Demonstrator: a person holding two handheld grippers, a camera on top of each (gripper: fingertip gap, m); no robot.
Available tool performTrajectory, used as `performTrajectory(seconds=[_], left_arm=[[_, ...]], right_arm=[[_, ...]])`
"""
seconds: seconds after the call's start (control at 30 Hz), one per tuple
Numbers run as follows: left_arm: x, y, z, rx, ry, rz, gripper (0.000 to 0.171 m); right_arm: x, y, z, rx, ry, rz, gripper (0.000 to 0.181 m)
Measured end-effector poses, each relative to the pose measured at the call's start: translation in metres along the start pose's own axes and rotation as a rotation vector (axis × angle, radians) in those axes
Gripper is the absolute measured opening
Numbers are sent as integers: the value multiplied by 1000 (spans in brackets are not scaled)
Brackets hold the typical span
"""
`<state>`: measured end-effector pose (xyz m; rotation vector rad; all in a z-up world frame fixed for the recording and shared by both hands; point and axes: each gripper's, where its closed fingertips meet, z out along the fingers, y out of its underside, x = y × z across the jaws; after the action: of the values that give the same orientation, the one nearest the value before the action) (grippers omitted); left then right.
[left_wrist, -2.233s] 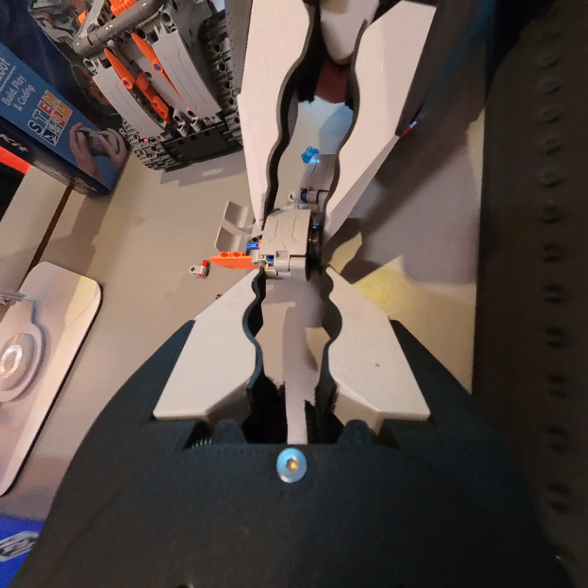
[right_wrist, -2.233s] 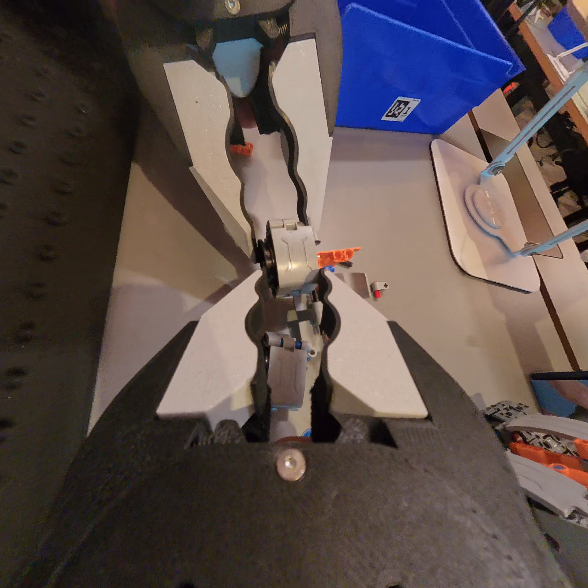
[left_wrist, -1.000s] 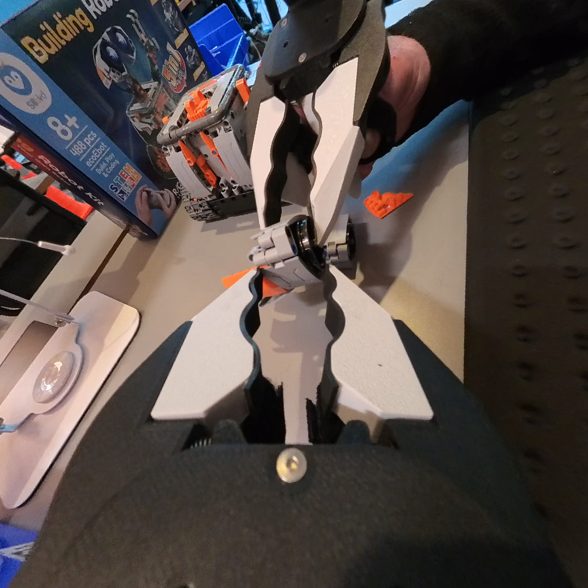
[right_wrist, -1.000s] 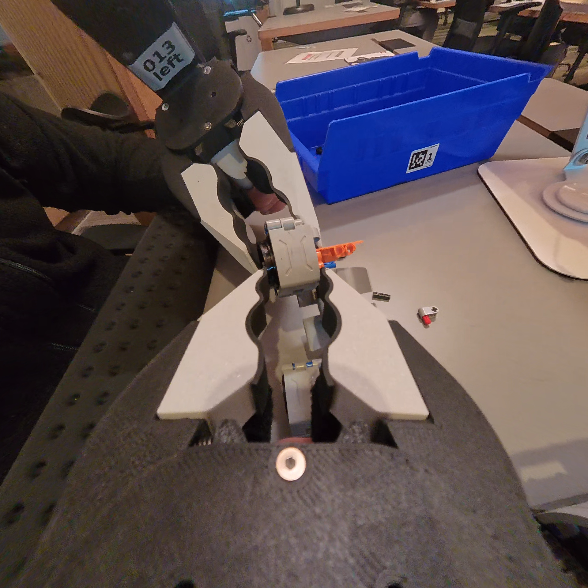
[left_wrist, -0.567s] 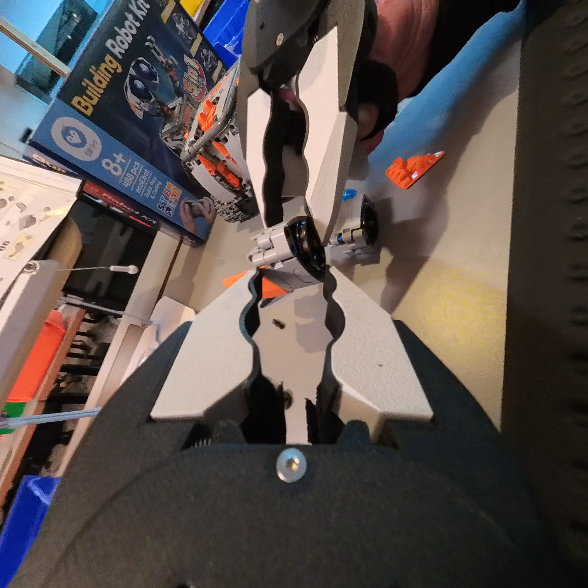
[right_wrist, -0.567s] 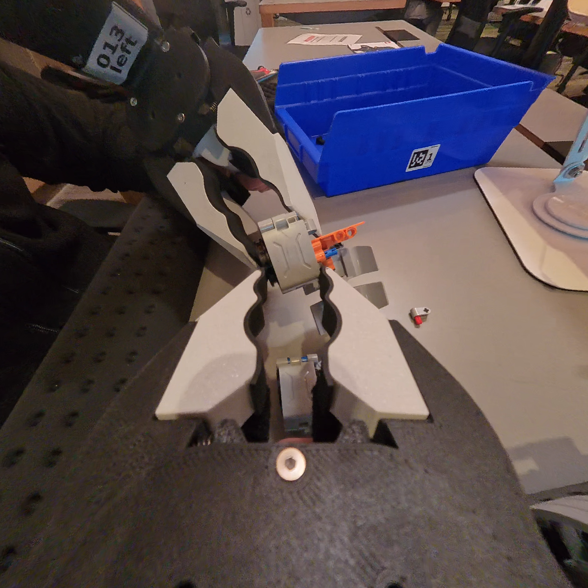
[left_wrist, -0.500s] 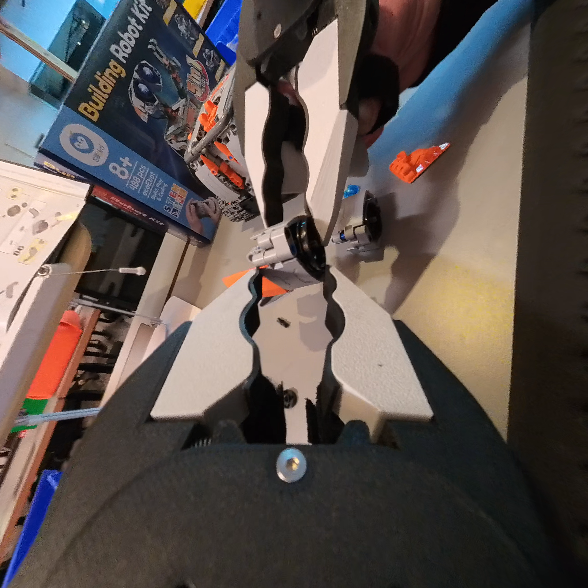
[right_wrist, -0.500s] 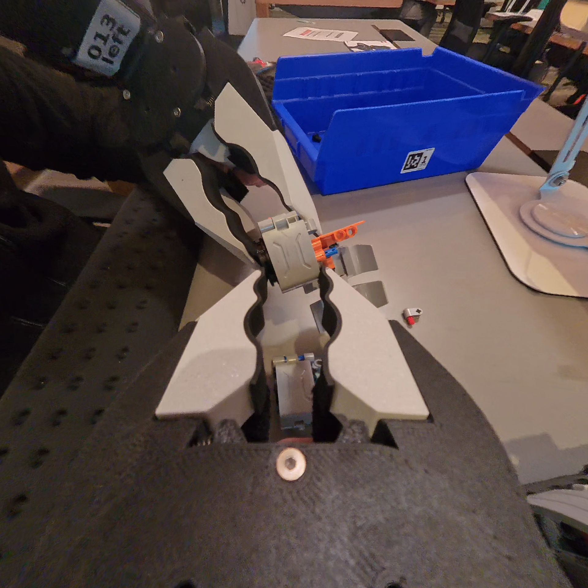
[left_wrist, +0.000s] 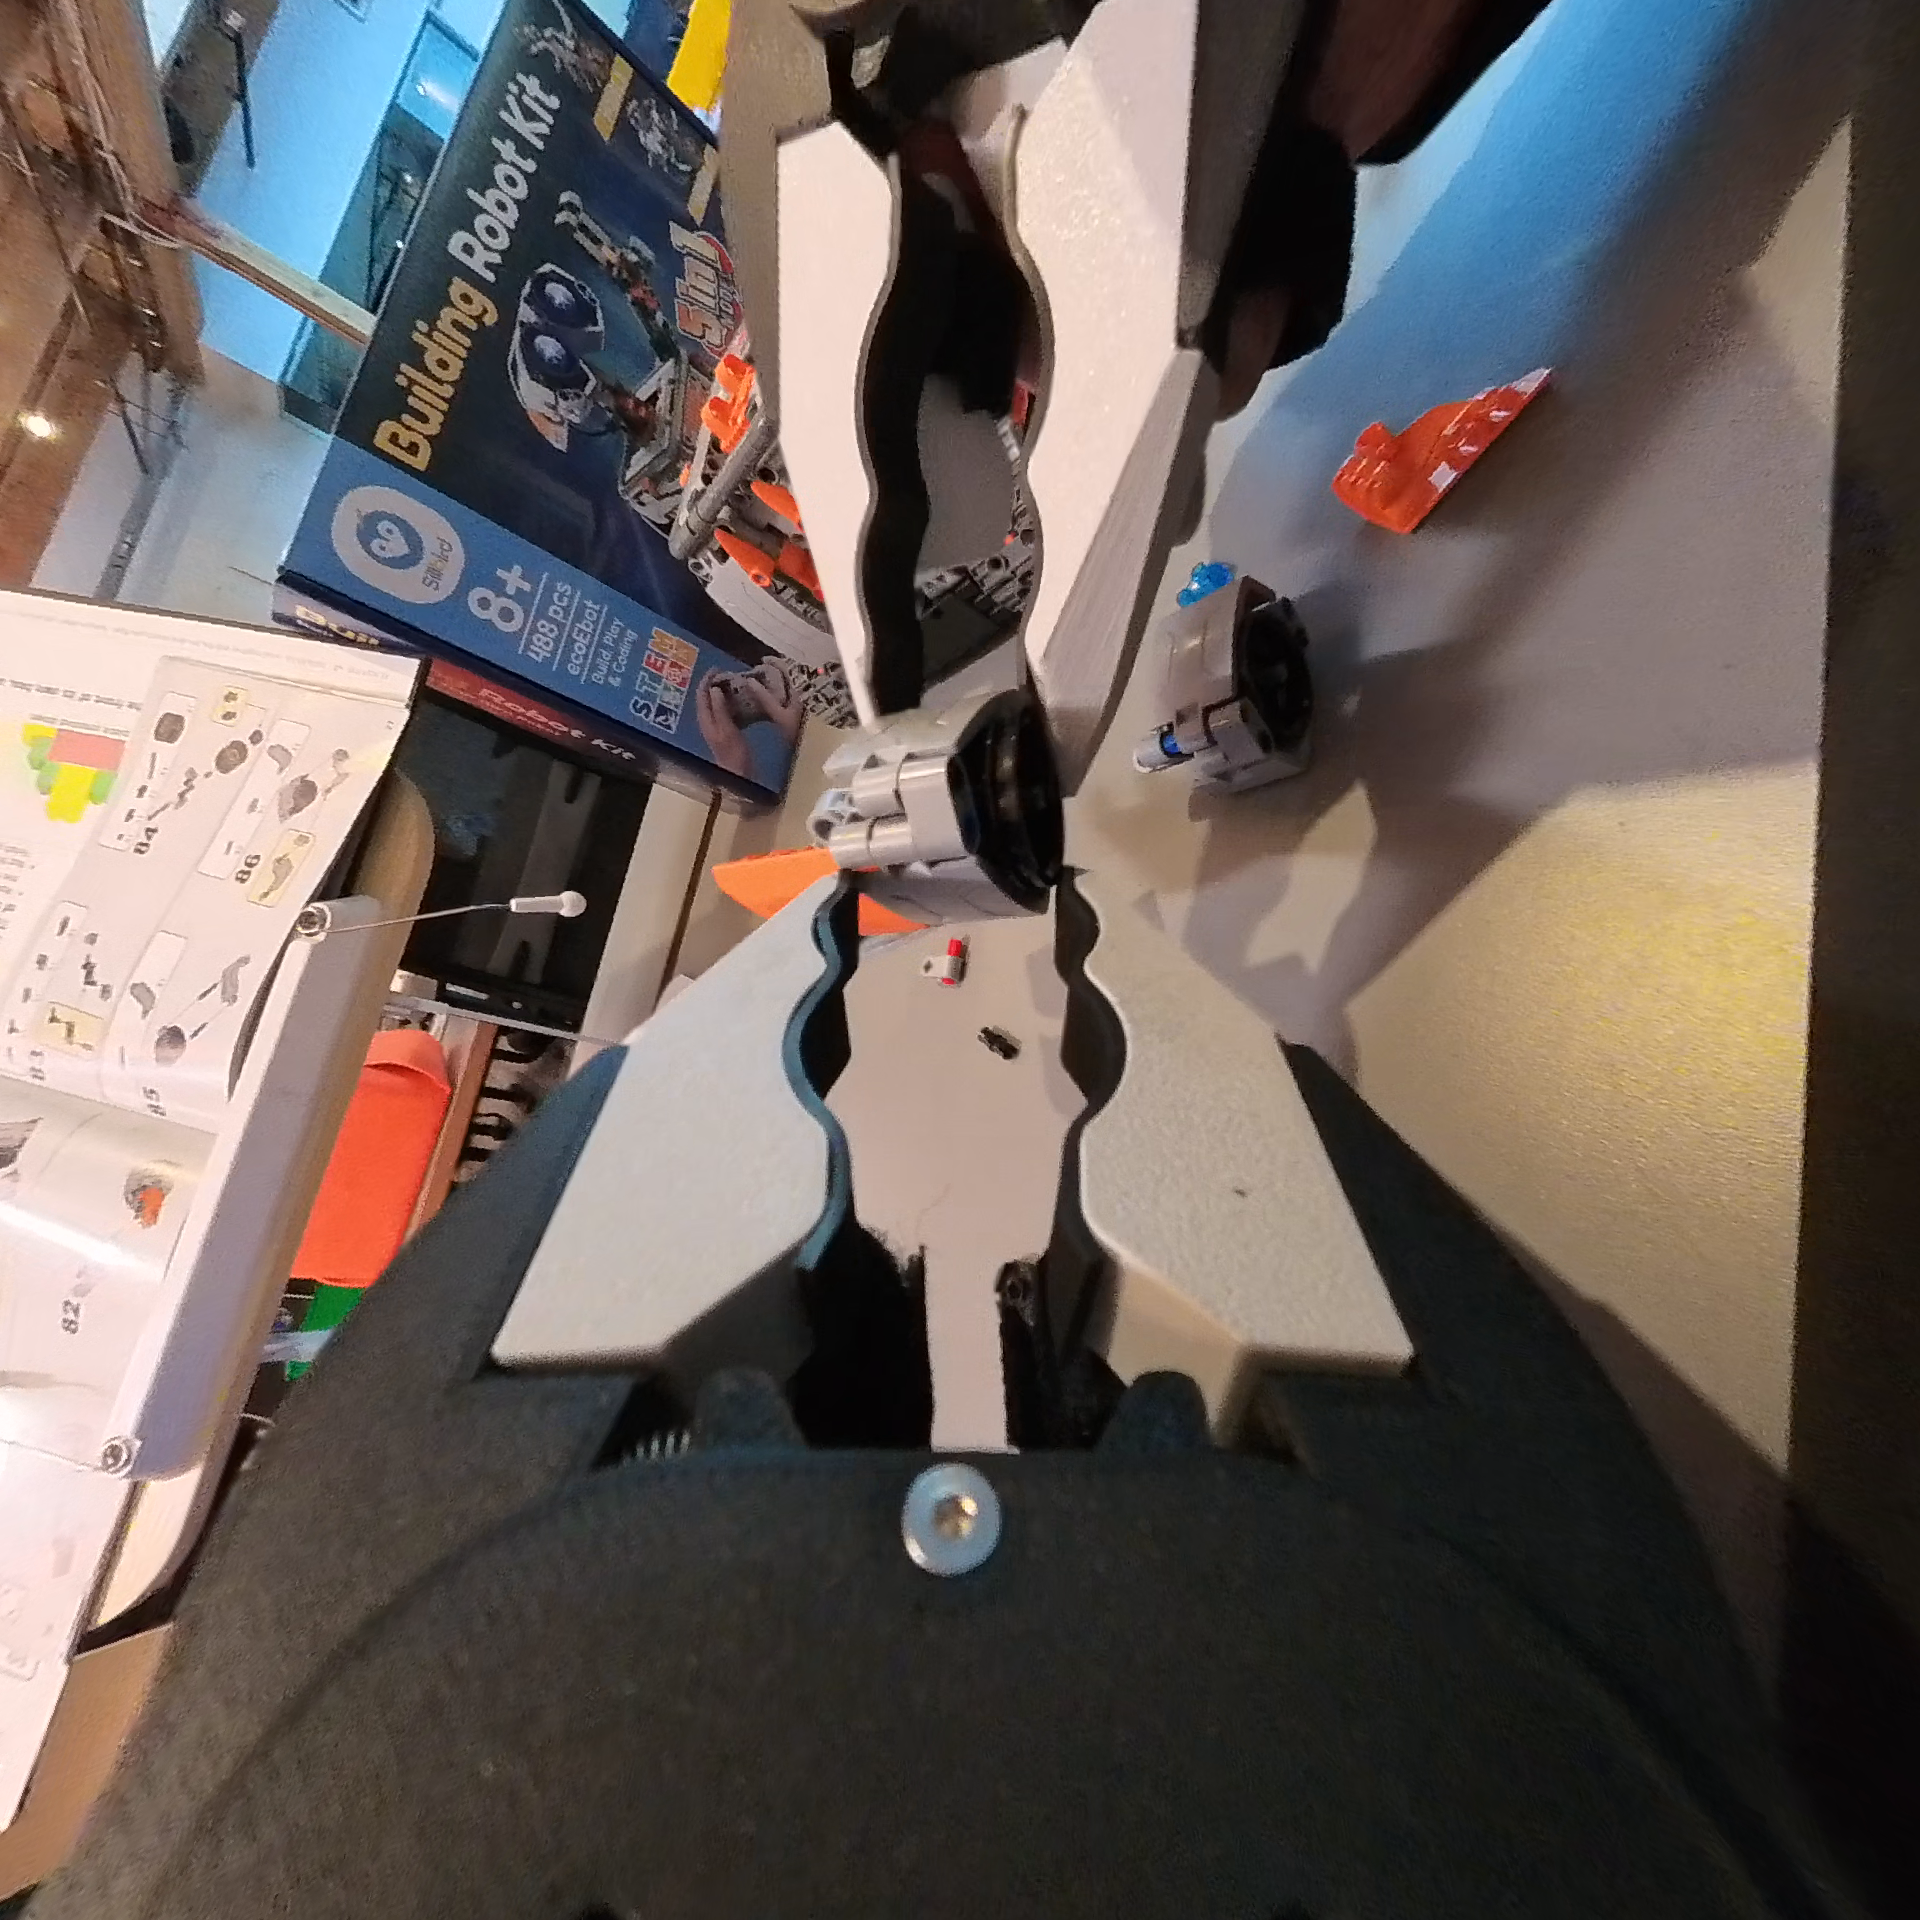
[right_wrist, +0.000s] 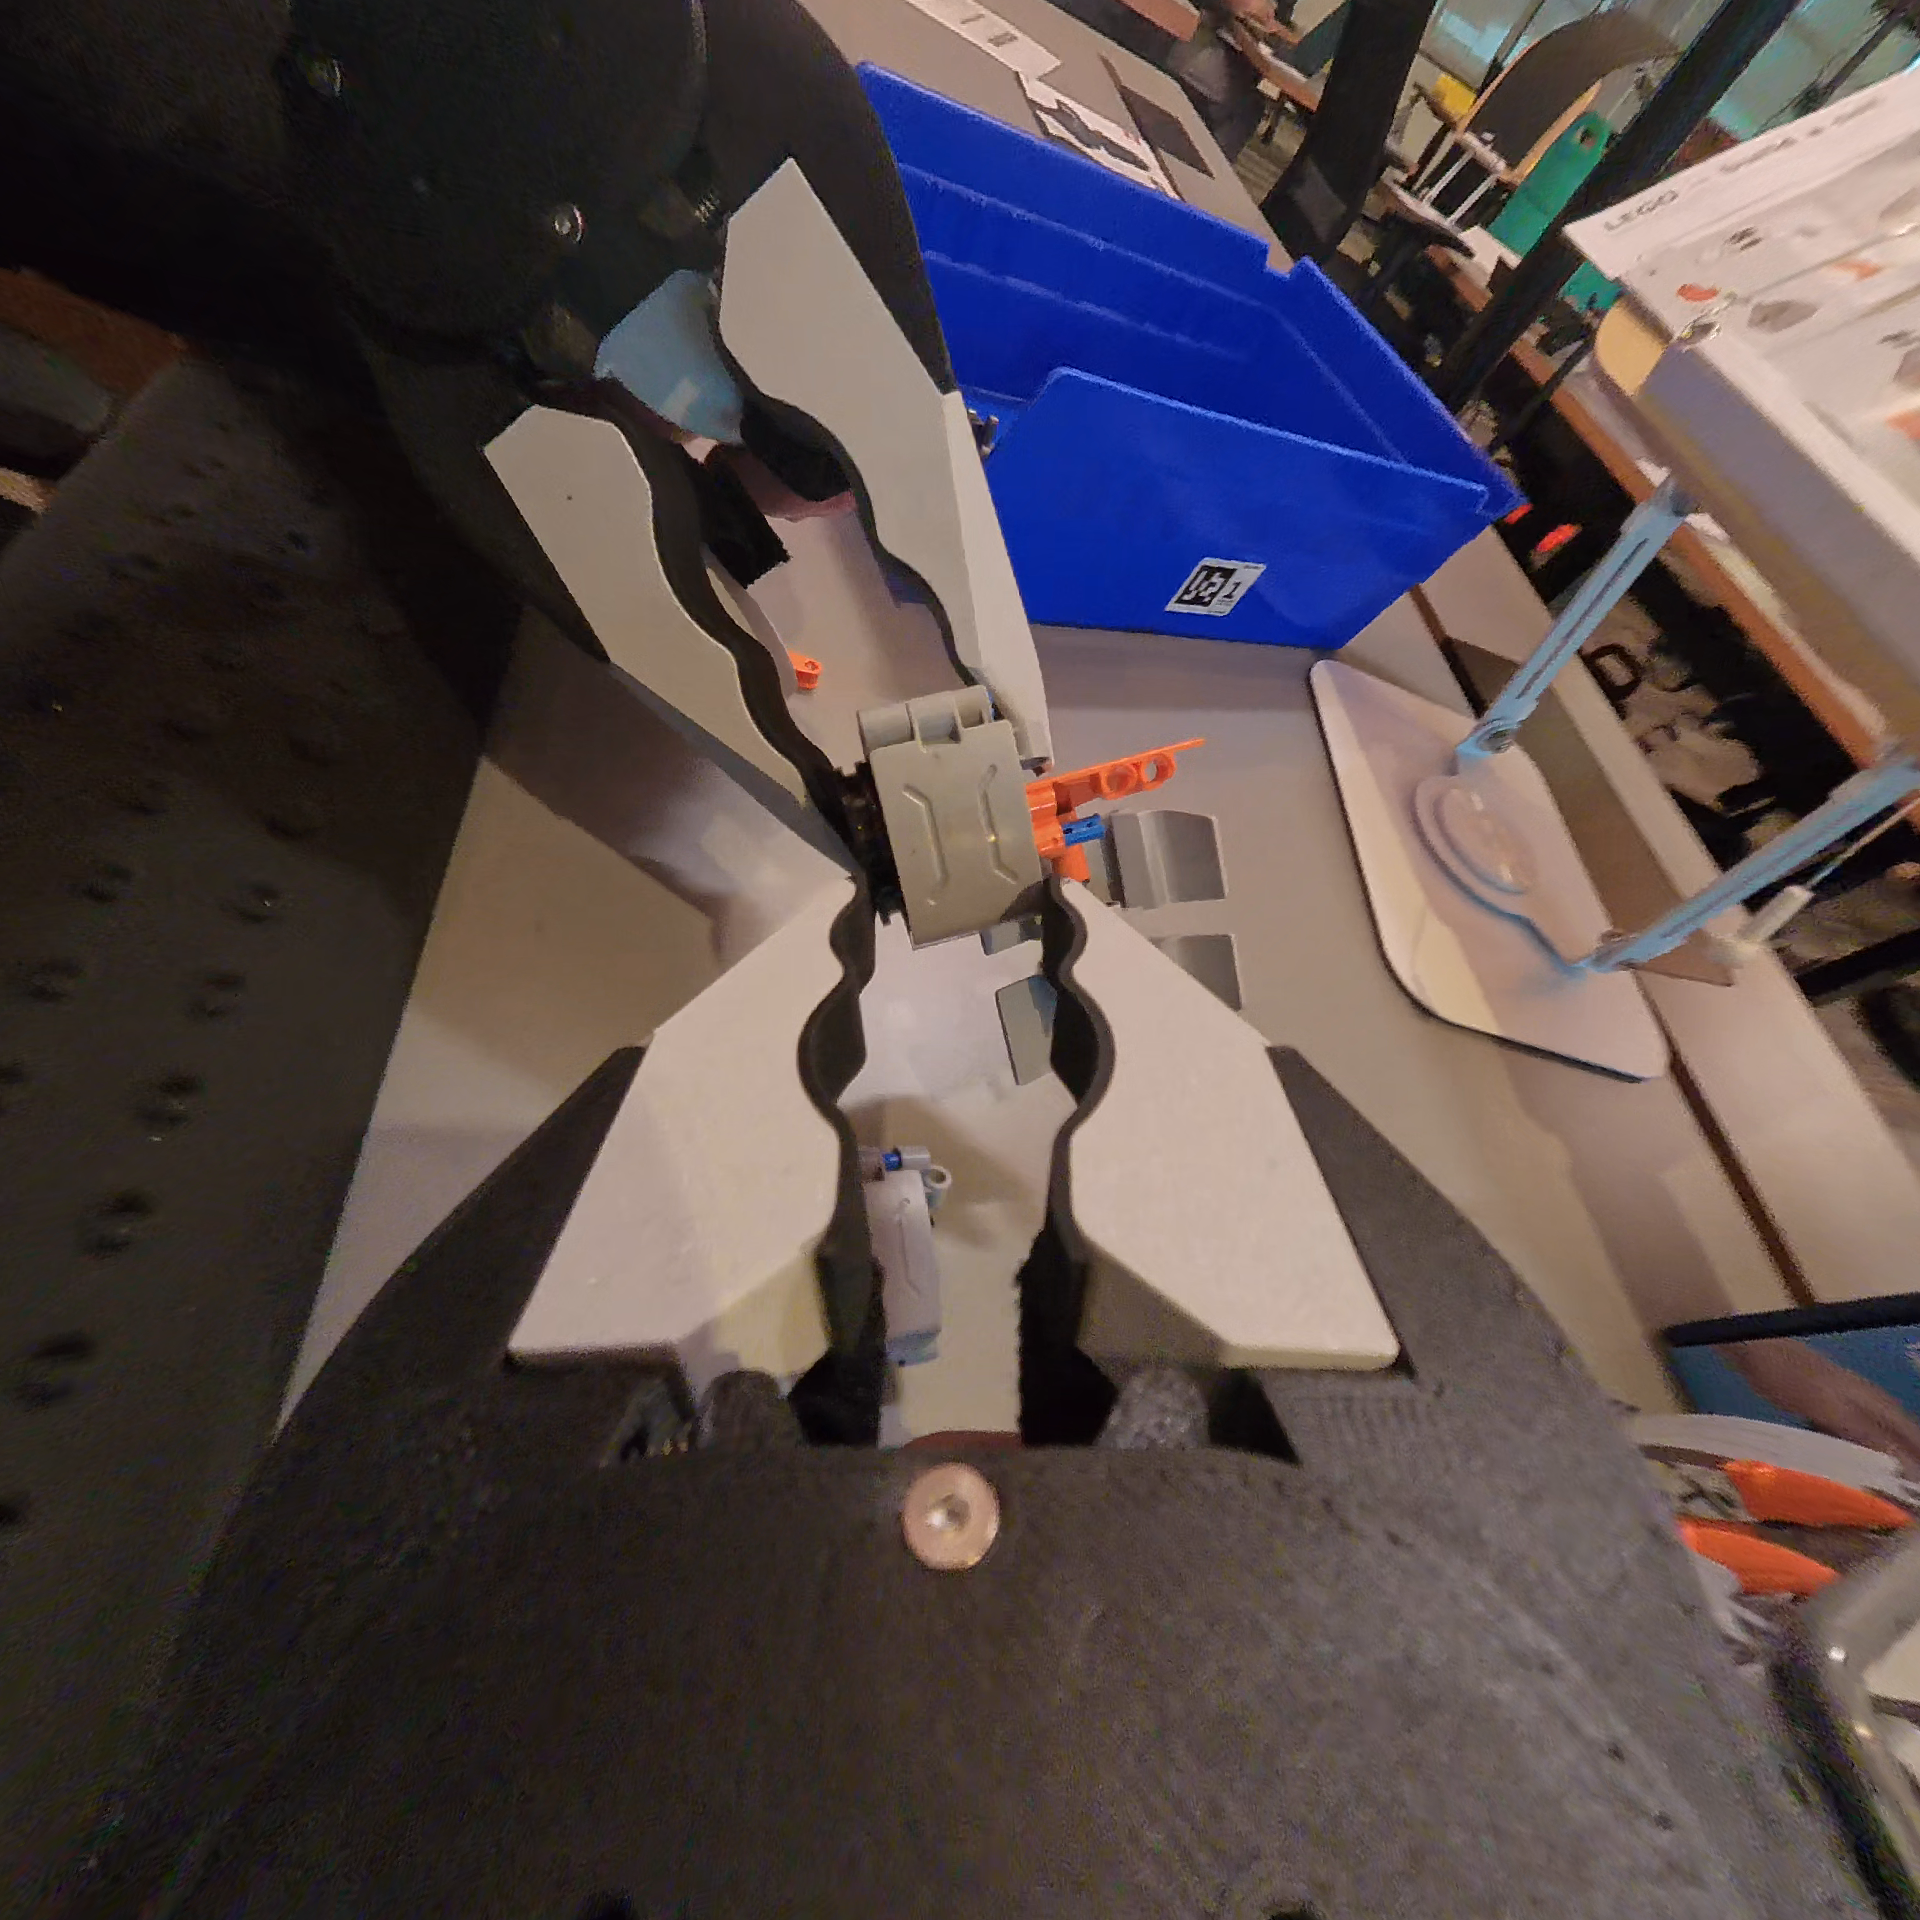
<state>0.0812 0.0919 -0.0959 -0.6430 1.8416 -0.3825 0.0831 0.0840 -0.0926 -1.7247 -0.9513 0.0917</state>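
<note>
Both grippers are meeting tip to tip above the grey table (right_wrist: 1299, 1039), sharing one small grey brick assembly (left_wrist: 940, 821) with a black wheel and an orange fin; the opposed grip is likely steadying it on both sides while it is being worked. The left gripper (left_wrist: 951, 904) is pinching its lower end, jaws narrowly parted. The right gripper (right_wrist: 956, 914) is clamping the same assembly likewise. A second grey wheel module (left_wrist: 1231, 696) is lying just beside, near an orange piece (left_wrist: 1429, 457).
</note>
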Motion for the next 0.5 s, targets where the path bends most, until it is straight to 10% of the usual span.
performTrajectory(seconds=[0.5], left_arm=[[3, 4, 2, -55, -34, 104, 35]], right_arm=[[-5, -2, 1, -85, 107, -233, 31]])
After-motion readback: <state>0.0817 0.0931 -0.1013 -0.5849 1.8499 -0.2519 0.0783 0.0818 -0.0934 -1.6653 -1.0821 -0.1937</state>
